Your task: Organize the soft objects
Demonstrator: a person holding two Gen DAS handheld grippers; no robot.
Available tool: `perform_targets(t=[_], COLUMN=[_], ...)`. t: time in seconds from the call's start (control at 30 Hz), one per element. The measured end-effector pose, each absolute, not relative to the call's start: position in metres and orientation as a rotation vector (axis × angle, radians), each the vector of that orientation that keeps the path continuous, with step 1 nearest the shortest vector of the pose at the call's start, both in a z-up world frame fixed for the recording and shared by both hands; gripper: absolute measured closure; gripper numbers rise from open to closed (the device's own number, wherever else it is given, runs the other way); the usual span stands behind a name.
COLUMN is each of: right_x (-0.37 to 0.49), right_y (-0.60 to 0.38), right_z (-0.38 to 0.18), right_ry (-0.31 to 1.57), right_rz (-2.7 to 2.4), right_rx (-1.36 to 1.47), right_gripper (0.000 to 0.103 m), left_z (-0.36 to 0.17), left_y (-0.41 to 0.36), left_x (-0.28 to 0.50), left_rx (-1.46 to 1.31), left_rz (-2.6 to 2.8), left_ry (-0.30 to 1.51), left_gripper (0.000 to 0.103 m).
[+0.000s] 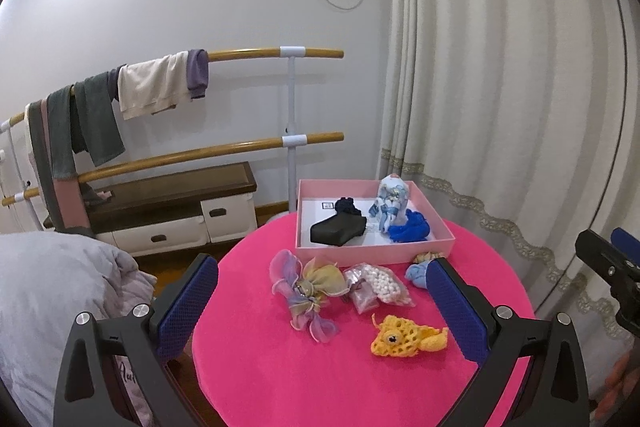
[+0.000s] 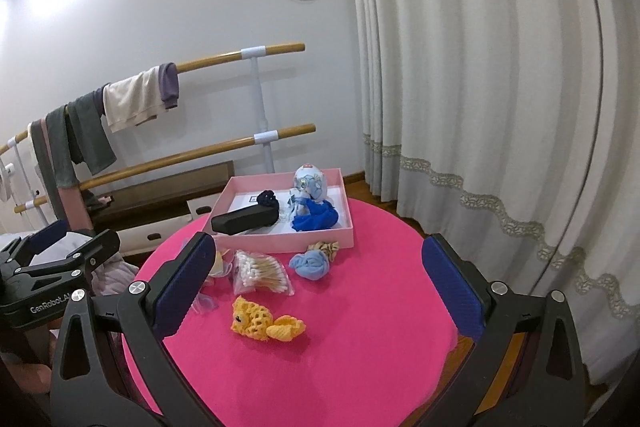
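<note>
Left gripper (image 1: 322,297): jaws spread wide, holding nothing, raised over the near edge of the round pink table (image 1: 280,379). Between its fingers, left to right: pastel organza pouch (image 1: 306,291), cotton-swab bag (image 1: 378,285), yellow crochet fish (image 1: 402,339). Pink box (image 1: 376,251) at the far edge. Right gripper (image 2: 316,281): likewise spread and empty, the fish (image 2: 264,321) lying between its fingers.

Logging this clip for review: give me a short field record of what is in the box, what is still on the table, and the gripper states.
surface: round pink table
container: pink box
in box: black case, dark scrunchie, blue cloth, pale figure toy
on table: yellow crochet fish, cotton swab bag, light blue cloth, pastel organza pouch
left gripper: open, empty
right gripper: open, empty
</note>
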State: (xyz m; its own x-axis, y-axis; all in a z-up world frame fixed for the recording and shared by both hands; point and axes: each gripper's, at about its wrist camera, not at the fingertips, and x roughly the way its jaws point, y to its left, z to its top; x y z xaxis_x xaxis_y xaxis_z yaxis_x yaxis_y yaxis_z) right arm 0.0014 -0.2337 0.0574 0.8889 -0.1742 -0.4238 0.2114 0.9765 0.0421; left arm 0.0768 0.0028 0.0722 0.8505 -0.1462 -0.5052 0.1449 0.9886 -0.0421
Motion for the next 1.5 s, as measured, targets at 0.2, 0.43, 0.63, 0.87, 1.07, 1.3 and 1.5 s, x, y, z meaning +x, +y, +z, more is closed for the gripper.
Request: perform_targets(t=[0.2,0.43,0.63,0.87,1.07,1.3,1.5], right_x=[-0.002,-0.003,-0.003,-0.003,-0.004,-0.002,0.005], right_y=[-0.232,-0.232,-0.231,-0.232,-0.231,-0.236,-0.241], right_z=[0.058,0.058,0.059,0.058,0.058,0.057,0.049], right_ry=[0.431,0.431,0.432,0.432,0.437,0.446,0.473], right_rz=[-0.198,-0.198,-0.199,-0.2,-0.197,-0.205,-0.216], right_rx=[0.089,0.087,0.086,0.084,0.087,0.091,0.096], right_gripper=[0.0,0.0,0.0,0.0,0.0,0.0,0.0], left_z=[0.075,0.076,0.075,0.073,0.071,0.065,0.055], left_y=[0.003,-0.003,-0.008,-0.01,-0.012,-0.014,-0.012], left_x=[0.074,0.072,0.074,0.077,0.077,0.083,0.094], left_rx=[-0.004,-0.009,-0.017,-0.02,-0.026,-0.028,-0.036], left_rz=[-0.14,-0.139,-0.137,-0.137,-0.138,-0.134,-0.127], left_ry=[0.532,0.526,0.526,0.527,0.527,0.532,0.562], left_gripper=[0.0,0.0,0.0,0.0,0.0,0.0,0.0])
